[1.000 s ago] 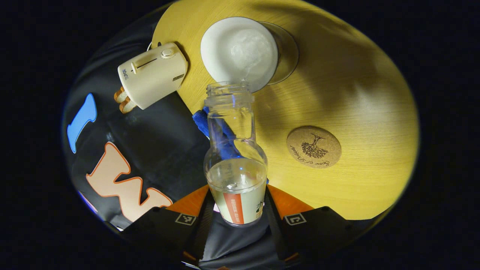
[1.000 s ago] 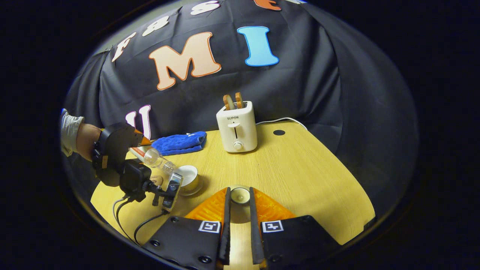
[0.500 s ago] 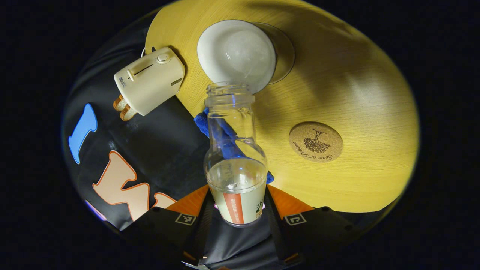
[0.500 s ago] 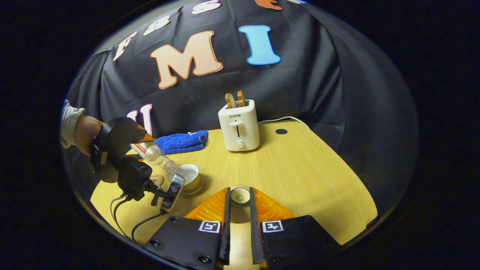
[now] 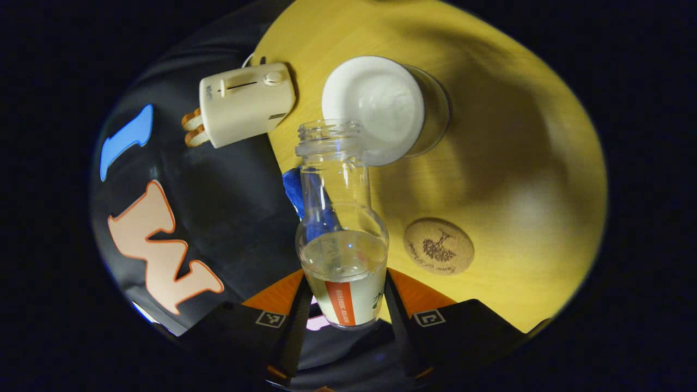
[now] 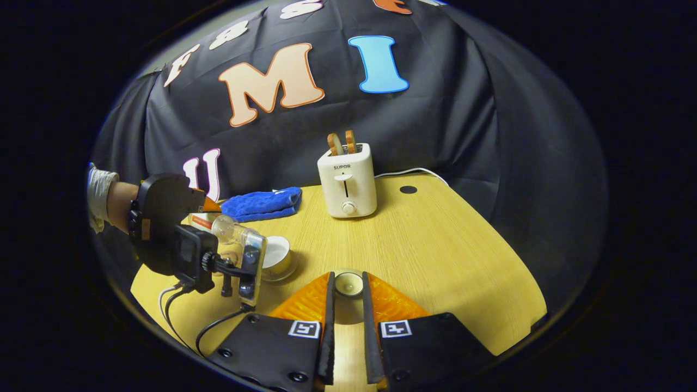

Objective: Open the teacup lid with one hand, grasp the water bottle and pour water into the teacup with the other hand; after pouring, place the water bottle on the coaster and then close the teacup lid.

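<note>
Lid off, in right tongs | left tongs grip bottle, tilted at teacup | we judge coaster, closing remain

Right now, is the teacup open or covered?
Open: the teacup shows its bare white inside, and the right gripper holds the lid away from it.

White teacup, clear bottle with orange-striped label, tree-printed cork coaster, blue cloth, cream toaster, yellow wood-grain table.
</note>
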A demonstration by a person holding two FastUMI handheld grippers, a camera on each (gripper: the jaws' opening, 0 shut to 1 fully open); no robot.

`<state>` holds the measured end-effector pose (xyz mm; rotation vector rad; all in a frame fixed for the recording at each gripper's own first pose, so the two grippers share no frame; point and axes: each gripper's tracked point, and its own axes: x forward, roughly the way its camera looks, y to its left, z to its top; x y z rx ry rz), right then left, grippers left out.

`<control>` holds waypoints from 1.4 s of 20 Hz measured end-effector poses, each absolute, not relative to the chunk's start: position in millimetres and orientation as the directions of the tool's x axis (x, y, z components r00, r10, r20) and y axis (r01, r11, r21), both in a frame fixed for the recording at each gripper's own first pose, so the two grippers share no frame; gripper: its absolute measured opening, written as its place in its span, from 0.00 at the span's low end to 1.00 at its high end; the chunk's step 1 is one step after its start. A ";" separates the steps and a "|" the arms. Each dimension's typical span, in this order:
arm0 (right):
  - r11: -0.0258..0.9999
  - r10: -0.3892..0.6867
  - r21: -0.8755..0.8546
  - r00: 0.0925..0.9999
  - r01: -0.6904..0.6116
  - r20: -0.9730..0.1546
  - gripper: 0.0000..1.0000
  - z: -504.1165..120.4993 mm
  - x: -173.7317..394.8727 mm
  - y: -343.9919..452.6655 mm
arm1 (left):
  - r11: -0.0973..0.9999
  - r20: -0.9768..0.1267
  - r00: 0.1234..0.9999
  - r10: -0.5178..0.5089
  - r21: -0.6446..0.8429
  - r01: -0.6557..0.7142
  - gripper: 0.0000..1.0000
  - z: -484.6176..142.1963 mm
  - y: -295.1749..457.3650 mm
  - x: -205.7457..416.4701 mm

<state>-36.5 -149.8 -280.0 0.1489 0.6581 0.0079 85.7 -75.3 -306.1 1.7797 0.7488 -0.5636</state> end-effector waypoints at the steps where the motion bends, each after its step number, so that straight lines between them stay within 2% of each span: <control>1: 0.990 0.054 0.136 0.791 0.038 -0.609 0.24 -278.0 -35.9 -148.4 | -0.163 -0.700 0.684 0.204 0.665 0.729 0.69 -309.9 -74.8 82.0; 5: 0.993 0.056 0.116 0.789 0.019 -0.612 0.29 -272.3 -32.4 -138.1 | 0.050 -0.713 0.691 0.123 0.699 0.713 0.69 -319.5 -81.2 76.6; 6: 0.994 0.057 0.112 0.787 0.015 -0.614 0.24 -270.1 -31.6 -135.2 | 0.094 -0.710 0.698 0.097 0.704 0.703 0.69 -322.2 -84.2 76.7; 9: 0.995 0.052 0.097 0.782 0.011 -0.621 0.24 -267.2 -28.1 -127.2 | 0.231 -0.708 0.702 0.070 0.697 0.679 0.72 -326.5 -80.8 74.7; 11: 0.996 0.049 0.090 0.780 0.010 -0.624 0.24 -263.7 -27.0 -122.3 | 0.333 -0.704 0.708 0.056 0.682 0.651 0.67 -330.6 -78.4 72.9; 12: 0.996 0.046 0.084 0.780 0.008 -0.624 0.24 -261.6 -26.0 -119.9 | 0.385 -0.699 0.714 0.042 0.671 0.634 0.69 -332.1 -78.4 71.9; 14: 0.998 0.035 0.062 0.779 0.005 -0.626 0.26 -258.0 -24.0 -117.4 | 0.476 -0.669 0.743 -0.009 0.651 0.592 0.69 -327.8 -82.3 73.3; 16: 0.999 0.022 0.045 0.776 0.009 -0.630 0.24 -254.9 -24.3 -114.3 | 0.553 -0.635 0.771 -0.045 0.627 0.549 0.69 -324.2 -83.0 76.0; 19: 1.000 0.007 0.017 0.773 0.004 -0.635 0.24 -247.9 -22.9 -107.4 | 0.700 -0.613 0.786 -0.083 0.526 0.483 0.69 -327.7 -81.4 74.0; 20: 1.000 0.004 0.007 0.771 0.000 -0.637 0.26 -247.1 -22.7 -104.7 | 0.734 -0.597 0.795 -0.104 0.493 0.467 0.66 -327.3 -83.3 75.0; 21: 1.000 0.002 0.000 0.769 -0.002 -0.640 0.24 -245.7 -23.0 -101.8 | 0.767 -0.582 0.804 -0.126 0.457 0.451 0.69 -326.8 -85.2 74.2; 24: 1.000 -0.002 -0.012 0.760 -0.008 -0.650 0.24 -243.6 -23.0 -92.8 | 0.839 -0.533 0.830 -0.164 0.367 0.401 0.69 -322.1 -84.6 76.9; 28: 1.000 0.007 -0.016 0.766 -0.022 -0.642 0.26 -233.6 -16.3 -77.7 | 0.915 -0.535 0.825 -0.185 0.214 0.343 0.69 -330.0 -81.9 81.1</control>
